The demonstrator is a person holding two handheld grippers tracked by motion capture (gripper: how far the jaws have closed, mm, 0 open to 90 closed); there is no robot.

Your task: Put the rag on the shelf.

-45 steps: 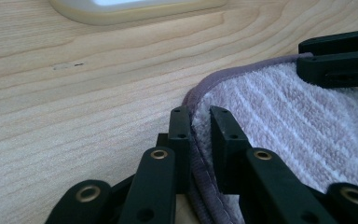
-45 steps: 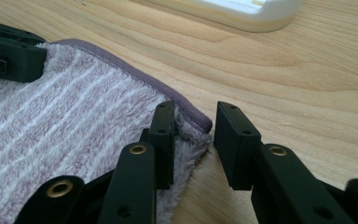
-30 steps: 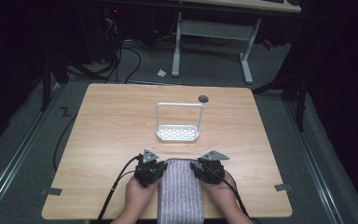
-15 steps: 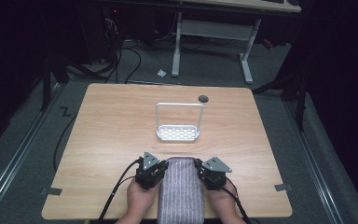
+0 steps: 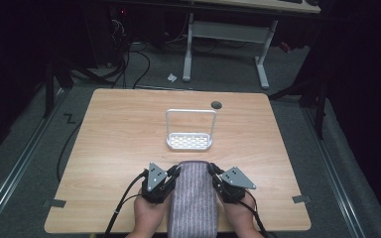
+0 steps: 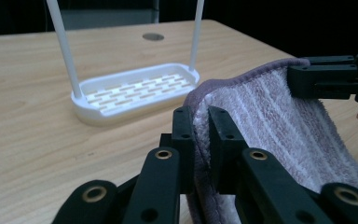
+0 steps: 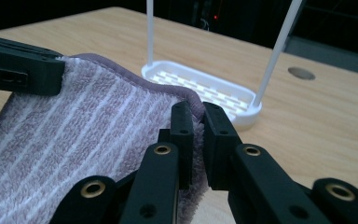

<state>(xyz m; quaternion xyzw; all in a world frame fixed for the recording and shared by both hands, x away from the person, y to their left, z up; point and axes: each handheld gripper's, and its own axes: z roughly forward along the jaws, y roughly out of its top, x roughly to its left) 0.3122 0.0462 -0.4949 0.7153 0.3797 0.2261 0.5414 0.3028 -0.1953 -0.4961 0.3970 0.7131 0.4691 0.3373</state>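
A purple-and-white striped towel (image 5: pixel 193 198) lies at the table's near edge between both hands. My left gripper (image 5: pixel 175 172) is shut on the towel's far left corner (image 6: pixel 270 121), with the cloth pinched between its jaws (image 6: pixel 200 126). My right gripper (image 5: pixel 212 171) is shut on the far right corner (image 7: pixel 88 121); its jaws (image 7: pixel 199 116) have just been closing, with the cloth between them. The far edge is lifted off the wood. A white rack (image 5: pixel 189 141) with a tall hoop handle stands just beyond the towel.
The wooden table (image 5: pixel 119 129) has a dark round hole (image 5: pixel 216 104) behind the rack. The rack's slotted base (image 6: pixel 135 91) (image 7: pixel 200 88) stands close ahead of both grippers. Cables trail from the grippers over the near edge. A desk frame stands on the floor beyond.
Both grippers have risen a little with the towel's far corners. The towel's far edge now sits higher and nearer the rack.
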